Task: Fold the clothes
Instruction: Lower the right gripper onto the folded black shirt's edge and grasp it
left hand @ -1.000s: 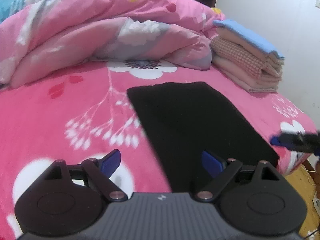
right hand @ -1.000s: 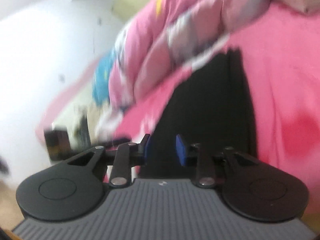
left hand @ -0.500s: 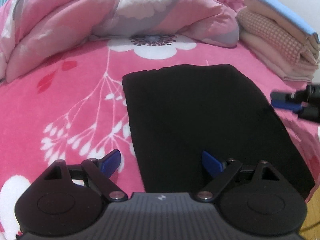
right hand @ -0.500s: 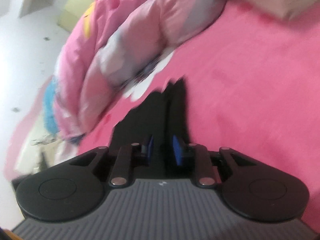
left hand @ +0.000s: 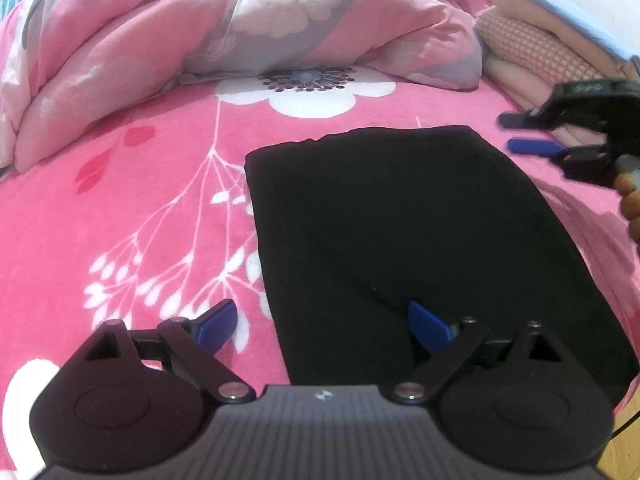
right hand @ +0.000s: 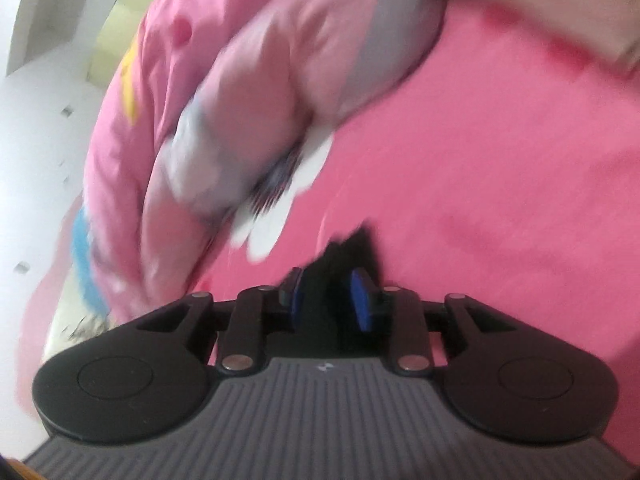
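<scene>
1. While you look along your left gripper, its jaws stand wide apart and hold nothing. The left blue pad hangs over the pink floral bed sheet; the right pad sits over the near part of the black garment, and whether it touches the cloth you cannot tell from this view.
2. That black garment lies flat on the bed as a folded rectangle, its left edge running between your two pads and its far edge pointing toward the bunched pink duvet.
3. At the right edge of the same view your right gripper comes in sideways, just off the garment's far right corner, with a few fingers of your hand showing behind it. Its two pads stand a little apart with nothing between them.
4. Behind that gripper a stack of folded linens, blue on top and checked pink below, rests against the duvet.
5. Through the right wrist view, which is blurred and tilted, your right gripper shows its jaws narrow and opening. A dark peak of the black garment appears in the gap beyond the pads, yet the pads do not press on it. Pink sheet fills the right side and the duvet the left.
</scene>
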Motion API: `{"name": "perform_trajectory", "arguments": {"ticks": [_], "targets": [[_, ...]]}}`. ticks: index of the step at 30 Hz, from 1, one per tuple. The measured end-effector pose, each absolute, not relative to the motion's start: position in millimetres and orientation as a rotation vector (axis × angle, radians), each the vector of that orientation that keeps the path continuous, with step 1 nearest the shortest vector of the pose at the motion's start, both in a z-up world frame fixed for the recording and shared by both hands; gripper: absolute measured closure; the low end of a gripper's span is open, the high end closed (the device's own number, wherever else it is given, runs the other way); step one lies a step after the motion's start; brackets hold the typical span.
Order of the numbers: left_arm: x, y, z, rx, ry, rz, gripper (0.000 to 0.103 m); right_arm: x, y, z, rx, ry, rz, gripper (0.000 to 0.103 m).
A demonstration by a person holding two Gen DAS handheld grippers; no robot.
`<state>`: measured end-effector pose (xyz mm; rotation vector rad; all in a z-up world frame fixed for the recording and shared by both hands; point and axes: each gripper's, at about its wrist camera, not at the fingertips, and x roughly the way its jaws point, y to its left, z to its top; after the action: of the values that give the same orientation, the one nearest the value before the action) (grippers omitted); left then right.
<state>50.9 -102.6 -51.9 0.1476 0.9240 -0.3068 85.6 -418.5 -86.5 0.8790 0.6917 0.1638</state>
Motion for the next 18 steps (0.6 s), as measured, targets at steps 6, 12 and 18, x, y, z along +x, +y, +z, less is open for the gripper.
{"name": "perform_trajectory", "arguments": {"ticks": [6, 12, 18], "targets": [[41, -75, -49, 0.025, 0.809, -0.394, 0.011, 47, -427, -73, 0.825, 0.712, 0.226, 0.052], [56, -60, -65, -0.034, 0.829, -0.451, 0.037, 29, -423, -88, 0.724, 0.846, 0.282, 0.048], [91, -58, -77, -0.093, 0.803, -0.524, 0.047, 59, -409, -96, 0.653, 0.864, 0.39, 0.044]]}}
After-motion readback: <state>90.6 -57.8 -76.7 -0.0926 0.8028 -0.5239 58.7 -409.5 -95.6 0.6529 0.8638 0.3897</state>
